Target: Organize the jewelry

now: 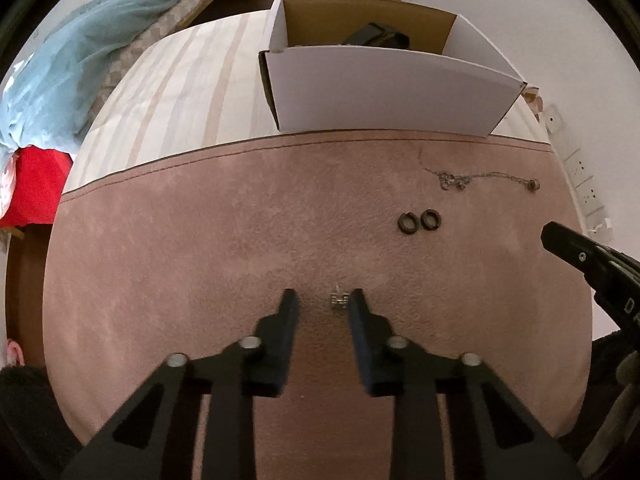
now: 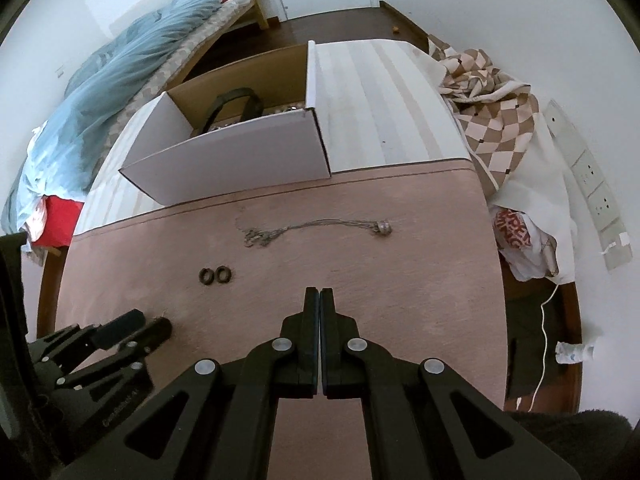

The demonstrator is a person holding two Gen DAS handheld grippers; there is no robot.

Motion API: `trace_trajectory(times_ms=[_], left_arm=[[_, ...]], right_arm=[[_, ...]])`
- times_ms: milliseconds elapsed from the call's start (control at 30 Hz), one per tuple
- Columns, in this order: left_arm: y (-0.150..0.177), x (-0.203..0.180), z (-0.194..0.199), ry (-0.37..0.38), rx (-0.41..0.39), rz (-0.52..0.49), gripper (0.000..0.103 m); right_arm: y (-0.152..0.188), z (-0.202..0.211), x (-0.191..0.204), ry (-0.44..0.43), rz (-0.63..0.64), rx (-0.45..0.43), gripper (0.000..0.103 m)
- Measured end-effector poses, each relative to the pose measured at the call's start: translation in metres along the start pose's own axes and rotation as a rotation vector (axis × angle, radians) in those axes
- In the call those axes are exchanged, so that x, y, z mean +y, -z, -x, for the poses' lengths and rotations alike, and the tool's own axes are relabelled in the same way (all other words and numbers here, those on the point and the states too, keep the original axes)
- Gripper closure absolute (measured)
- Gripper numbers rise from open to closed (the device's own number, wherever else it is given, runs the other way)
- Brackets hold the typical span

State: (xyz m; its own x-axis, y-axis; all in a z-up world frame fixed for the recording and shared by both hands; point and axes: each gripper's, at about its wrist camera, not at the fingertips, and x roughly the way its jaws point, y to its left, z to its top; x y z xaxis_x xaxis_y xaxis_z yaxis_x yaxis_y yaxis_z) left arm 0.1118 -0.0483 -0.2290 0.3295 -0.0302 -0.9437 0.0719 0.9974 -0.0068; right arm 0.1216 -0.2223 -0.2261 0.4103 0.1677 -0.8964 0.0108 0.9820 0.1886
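Fingers [image 1: 358, 312] of the left gripper [image 1: 324, 304] point down at the pink mat [image 1: 200, 260], part open, with a small silver earring [image 1: 338, 302] between them, against the right-hand one; no squeeze shows, so this looks like the start of a pick. The right gripper [image 2: 320, 300] hangs empty, fingers pressed together, probably waiting. Two dark rings [image 1: 419, 221] and a thin chain [image 1: 480, 178] lie farther out on the mat, spread apart for easy picking. Beyond stands the open white box [image 1: 384, 88] on the bench [image 1: 160, 92], likely the destination. Only the right view shows the checked cloth [image 2: 492, 120]; only the left shows the earring.
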Motion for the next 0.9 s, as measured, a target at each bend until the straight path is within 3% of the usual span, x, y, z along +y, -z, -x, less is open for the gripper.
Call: trace_trajectory(times_ms=[133,433,633,700,900], left_arm=[[0.004,0.000,0.003,0.007,-0.007,-0.005,0.097],[0.003,-0.004,0.010,0.025,-0.047,-0.004,0.097],[-0.010,0.025,0.021,0.021,-0.079,0.047,0.097],[-0.014,0.037,0.021,0.011,-0.078,0.071,0.097],[-0.017,0.067,0.017,-0.012,-0.071,0.121,0.097]], right_arm=[[-0.001,0.001,0.001,0.004,-0.002,-0.006,0.103],[-0.005,0.008,0.001,-0.016,-0.011,-0.028,0.102],[-0.012,0.009,0.015,-0.247,-0.038,-0.028,0.102],[-0.015,0.002,0.026,-0.270,-0.026,-0.020,0.102],[-0.015,-0.020,0.058,-0.215,0.062,0.020,0.102]])
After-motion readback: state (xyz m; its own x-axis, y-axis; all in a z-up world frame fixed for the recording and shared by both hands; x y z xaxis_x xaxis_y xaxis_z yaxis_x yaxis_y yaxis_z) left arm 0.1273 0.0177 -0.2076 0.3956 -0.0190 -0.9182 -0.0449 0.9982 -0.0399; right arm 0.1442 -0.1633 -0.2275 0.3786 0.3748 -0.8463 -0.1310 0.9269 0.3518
